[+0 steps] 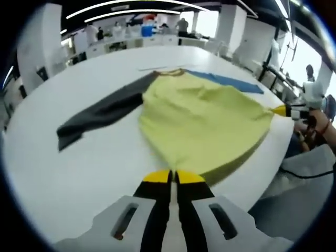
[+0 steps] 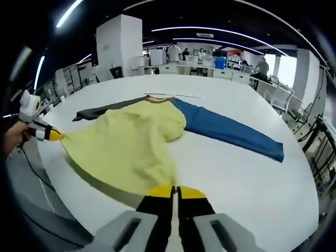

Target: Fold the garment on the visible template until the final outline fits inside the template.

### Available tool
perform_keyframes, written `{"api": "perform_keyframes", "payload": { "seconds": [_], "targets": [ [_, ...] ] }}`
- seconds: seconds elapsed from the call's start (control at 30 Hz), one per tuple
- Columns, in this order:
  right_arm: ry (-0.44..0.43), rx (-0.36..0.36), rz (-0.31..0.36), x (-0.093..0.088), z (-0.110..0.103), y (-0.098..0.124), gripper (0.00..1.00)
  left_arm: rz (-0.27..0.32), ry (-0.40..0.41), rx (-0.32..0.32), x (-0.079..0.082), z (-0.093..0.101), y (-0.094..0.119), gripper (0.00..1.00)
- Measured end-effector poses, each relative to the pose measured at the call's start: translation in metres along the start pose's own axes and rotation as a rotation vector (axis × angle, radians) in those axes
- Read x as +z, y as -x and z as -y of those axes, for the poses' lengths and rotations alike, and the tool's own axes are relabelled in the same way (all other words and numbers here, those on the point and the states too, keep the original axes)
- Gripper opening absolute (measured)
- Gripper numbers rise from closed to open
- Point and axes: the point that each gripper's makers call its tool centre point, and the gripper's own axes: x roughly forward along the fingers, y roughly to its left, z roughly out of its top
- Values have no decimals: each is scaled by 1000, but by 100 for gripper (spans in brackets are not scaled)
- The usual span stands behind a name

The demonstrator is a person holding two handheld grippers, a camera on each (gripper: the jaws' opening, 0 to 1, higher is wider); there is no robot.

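A shirt with a yellow body [image 1: 202, 121] [image 2: 126, 144], a dark grey sleeve [image 1: 100, 113] [image 2: 100, 111] and a blue sleeve [image 1: 231, 81] [image 2: 231, 131] lies on a white round table [image 1: 79, 163] [image 2: 247, 178]. My left gripper [image 1: 173, 177] [image 2: 52, 135] is shut on one corner of the yellow hem, lifting it off the table. The other hem corner is pinched by my shut right gripper [image 2: 176, 191] [image 1: 281, 111], so the hem hangs stretched between the two. The collar [image 1: 170, 72] [image 2: 157, 98] points to the far side. A thin pale line [image 2: 181, 95] on the table runs past the collar.
The table's near edge [image 1: 273, 173] [image 2: 63, 194] curves just below the lifted hem. A person's hand [image 1: 315, 126] [image 2: 13, 137] holds each gripper off the table's side. Desks, white pillars and people [image 2: 178, 52] stand far behind the table.
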Motion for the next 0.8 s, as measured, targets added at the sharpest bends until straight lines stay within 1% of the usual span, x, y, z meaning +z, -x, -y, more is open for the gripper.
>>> {"api": "perform_keyframes", "payload": {
  "seconds": [0.17, 0.23, 0.37, 0.4, 0.47, 0.57, 0.6, 0.8],
  "targets": [
    [-18, -13, -4, -12, -4, 6, 0, -5, 21, 4, -10, 2, 6, 0],
    [-16, -15, -20, -19, -5, 7, 0, -33, 6, -3, -19, 1, 6, 0],
    [-19, -17, -33, -26, -4, 6, 0, -51, 7, -4, -25, 1, 7, 0],
    [-25, -27, -47, -32, -1, 4, 0, -53, 12, -9, -27, 2, 6, 0],
    [-34, -29, -55, -36, -1, 3, 0, -63, 12, -13, -31, 3, 6, 0],
    [-34, -21, -79, -44, -4, 1, 0, -98, 1, -12, -39, 5, 4, 0],
    [-36, -20, -81, -46, -4, 0, 0, -113, 1, -11, -42, 6, 4, 0],
    [-40, -17, -106, -54, -4, 0, 0, -150, -19, -1, -55, 8, 0, 0]
  ]
}}
